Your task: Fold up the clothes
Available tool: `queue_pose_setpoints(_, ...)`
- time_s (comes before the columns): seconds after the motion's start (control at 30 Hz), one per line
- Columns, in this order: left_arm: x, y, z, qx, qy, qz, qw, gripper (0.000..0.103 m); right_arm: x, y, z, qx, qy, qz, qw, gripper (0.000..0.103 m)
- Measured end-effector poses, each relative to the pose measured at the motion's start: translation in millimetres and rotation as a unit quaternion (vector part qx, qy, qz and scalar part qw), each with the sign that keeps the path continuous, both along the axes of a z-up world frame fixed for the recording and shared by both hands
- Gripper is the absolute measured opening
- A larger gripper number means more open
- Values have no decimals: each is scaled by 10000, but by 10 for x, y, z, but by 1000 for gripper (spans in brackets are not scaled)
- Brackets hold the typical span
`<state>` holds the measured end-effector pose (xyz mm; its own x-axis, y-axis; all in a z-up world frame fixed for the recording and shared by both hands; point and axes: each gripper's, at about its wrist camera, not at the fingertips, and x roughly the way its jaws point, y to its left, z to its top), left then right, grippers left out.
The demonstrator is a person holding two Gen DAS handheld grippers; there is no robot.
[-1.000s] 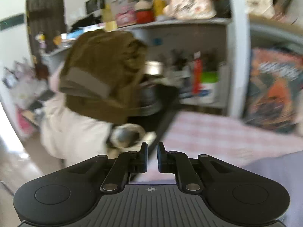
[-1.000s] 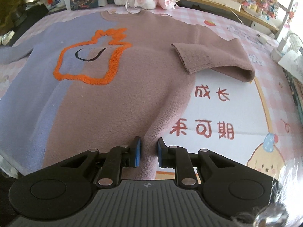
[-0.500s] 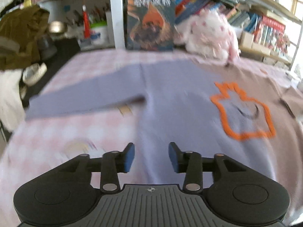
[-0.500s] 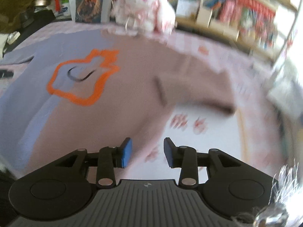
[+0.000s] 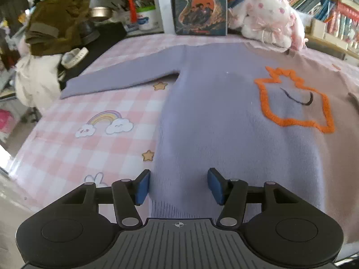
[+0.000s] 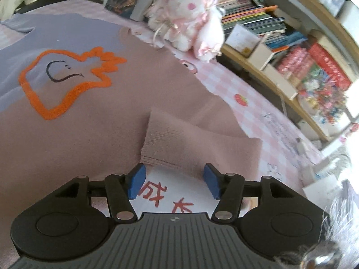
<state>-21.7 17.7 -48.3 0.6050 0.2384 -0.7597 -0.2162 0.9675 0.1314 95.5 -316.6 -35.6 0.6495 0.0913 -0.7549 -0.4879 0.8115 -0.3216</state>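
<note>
The left gripper (image 5: 178,185) has its jaws parted and opening, the blue pads (image 5: 142,187) clear of cloth on both sides, though the lilac hem of the sweater (image 5: 224,116) lies on the table below the gap between them; nothing is pinched. From there the sweater spreads away across the pink checked tablecloth (image 5: 94,148), flat and face up, its lilac half nearest this gripper and its dusty pink half beyond, with an orange outlined motif (image 5: 296,103) straddling the join; the lilac sleeve (image 5: 121,80) stretches straight out to the side, unfolded, ending near the table's edge. The right gripper (image 6: 172,185) likewise has its jaws apart and opening, with nothing between the pads; just beyond them lies the ribbed cuff of the pink sleeve (image 6: 190,143), which is folded back over the sweater's body, its near edge overhanging a white panel with red characters (image 6: 166,192) printed on the cloth. Farther off, a white and pink plush toy (image 6: 188,24) sits at the sweater's neckline, touching or just beside it; a book with a dark orange cover (image 5: 200,5) stands upright behind; shelves of books (image 6: 253,20) run along the back, and an olive-brown garment (image 5: 56,20) is heaped off the table's far corner.
</note>
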Motion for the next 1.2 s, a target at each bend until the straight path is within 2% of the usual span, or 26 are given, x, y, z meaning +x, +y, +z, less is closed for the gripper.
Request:
queue_pose_setpoints(0.03,-16,-30,0,60,-21,55,10000,57,27,-6,-17,-2,26,60,10000,42)
queue_pose_setpoints(0.1,-33,-80,1,162,-30,177,9997,57,79,-47,-33,15,39,88,10000,9)
queue_pose_setpoints(0.13,-39,-98,2,190,-32,241,9995,57,94,-104,-7,86,-59,7,9999,3)
queue_pose_setpoints(0.27,-75,-140,-3,217,-69,460,9987,57,121,-464,214,479,-702,-564,9948,1)
queue_pose_setpoints(0.4,-68,-165,1,254,-38,564,9981,58,192,-983,423,690,-1056,-1382,9823,1)
queue_pose_setpoints(0.57,-32,-210,0,391,23,597,9974,58,263,-1500,501,457,-1154,-2076,9703,1)
queue_pose_setpoints(0.73,-6,-231,2,438,52,668,9968,58,273,-1696,471,261,-1034,-2225,9691,3)
queue_pose_setpoints(0.77,-3,-235,2,443,54,685,9967,58,257,-1699,469,294,-1003,-2196,9700,3)
queue_pose_setpoints(0.8,-3,-242,3,446,54,704,9965,58,234,-1697,470,366,-978,-2134,9714,9)
queue_pose_setpoints(0.83,-4,-249,3,451,54,722,9964,58,206,-1675,475,494,-951,-2002,9739,20)
queue_pose_setpoints(0.9,-7,-258,3,466,60,736,9962,58,151,-1579,484,767,-870,-1624,9799,30)
queue_pose_setpoints(1.03,-3,-269,4,504,81,747,9959,58,72,-1183,418,1063,-508,-566,9914,32)
queue_pose_setpoints(1.1,-4,-277,3,523,78,757,9957,58,38,-939,370,1161,-324,-54,9927,33)
queue_pose_setpoints(1.2,-4,-289,3,557,75,773,9954,58,-1,-524,284,1100,-86,611,9920,41)
